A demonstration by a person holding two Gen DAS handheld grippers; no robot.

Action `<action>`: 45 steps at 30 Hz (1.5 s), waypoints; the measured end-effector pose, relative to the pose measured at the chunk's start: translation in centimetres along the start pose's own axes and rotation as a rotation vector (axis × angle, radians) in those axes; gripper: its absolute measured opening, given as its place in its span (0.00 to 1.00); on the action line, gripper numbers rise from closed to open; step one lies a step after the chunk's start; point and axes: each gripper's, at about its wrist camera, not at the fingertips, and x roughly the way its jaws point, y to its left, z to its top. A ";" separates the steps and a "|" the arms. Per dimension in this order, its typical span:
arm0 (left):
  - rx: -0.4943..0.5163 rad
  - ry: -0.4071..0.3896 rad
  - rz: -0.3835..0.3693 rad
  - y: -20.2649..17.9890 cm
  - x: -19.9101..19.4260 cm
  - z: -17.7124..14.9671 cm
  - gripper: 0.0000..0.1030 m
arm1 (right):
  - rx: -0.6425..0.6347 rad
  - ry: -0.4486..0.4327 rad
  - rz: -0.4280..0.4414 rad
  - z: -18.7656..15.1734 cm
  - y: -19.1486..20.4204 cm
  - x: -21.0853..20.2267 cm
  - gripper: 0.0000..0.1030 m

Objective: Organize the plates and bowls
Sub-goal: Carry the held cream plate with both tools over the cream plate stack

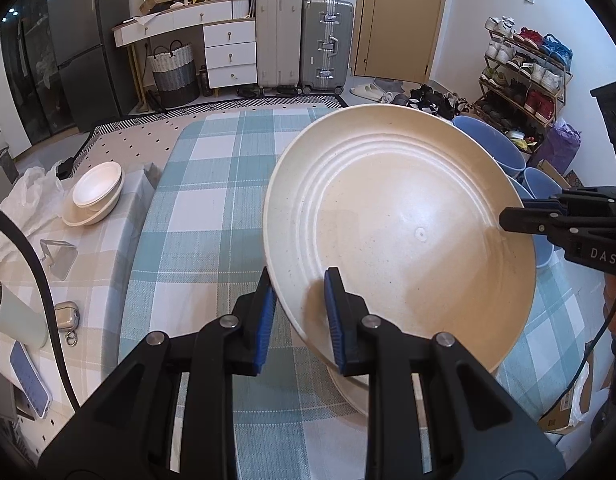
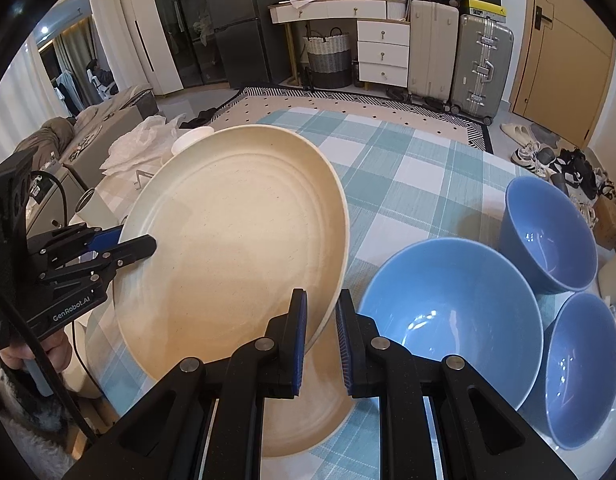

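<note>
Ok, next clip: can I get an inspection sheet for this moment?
Surface: table under a teal checked cloth.
Job's things: cream plate lifted and tilted above a second plate; three blue bowls at the right; stacked white bowls far left.
Clutter: phone, tumbler, plastic bag.
Grippers: left gripper and right gripper each clamp the lifted plate's rim, on opposite sides.
Cables: black cable over the table edge.
Surroundings: suitcases, shoe rack, drawers.

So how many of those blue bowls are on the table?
3. The large blue bowl sits nearest the cream plate; a smaller one stands behind it, another at the right edge. More may hide beyond the frame.
</note>
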 end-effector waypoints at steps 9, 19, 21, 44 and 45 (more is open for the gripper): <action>0.002 0.030 0.002 -0.2 1.3 -1.6 0.20 | 0.030 0.017 0.011 -2.7 0.2 0.9 0.15; 0.014 0.058 -0.006 -0.1 2.3 -3.3 0.20 | 0.069 0.041 0.017 -5.6 0.7 1.7 0.15; 0.015 0.063 -0.009 -0.1 2.5 -3.7 0.20 | 0.078 0.045 0.016 -6.2 0.8 1.8 0.16; 0.053 0.114 -0.012 -1.7 6.4 -5.6 0.20 | 0.113 0.086 -0.056 -10.7 1.4 3.2 0.17; 0.054 0.115 -0.010 -1.7 6.5 -5.7 0.20 | 0.111 0.090 -0.061 -10.8 1.4 3.3 0.17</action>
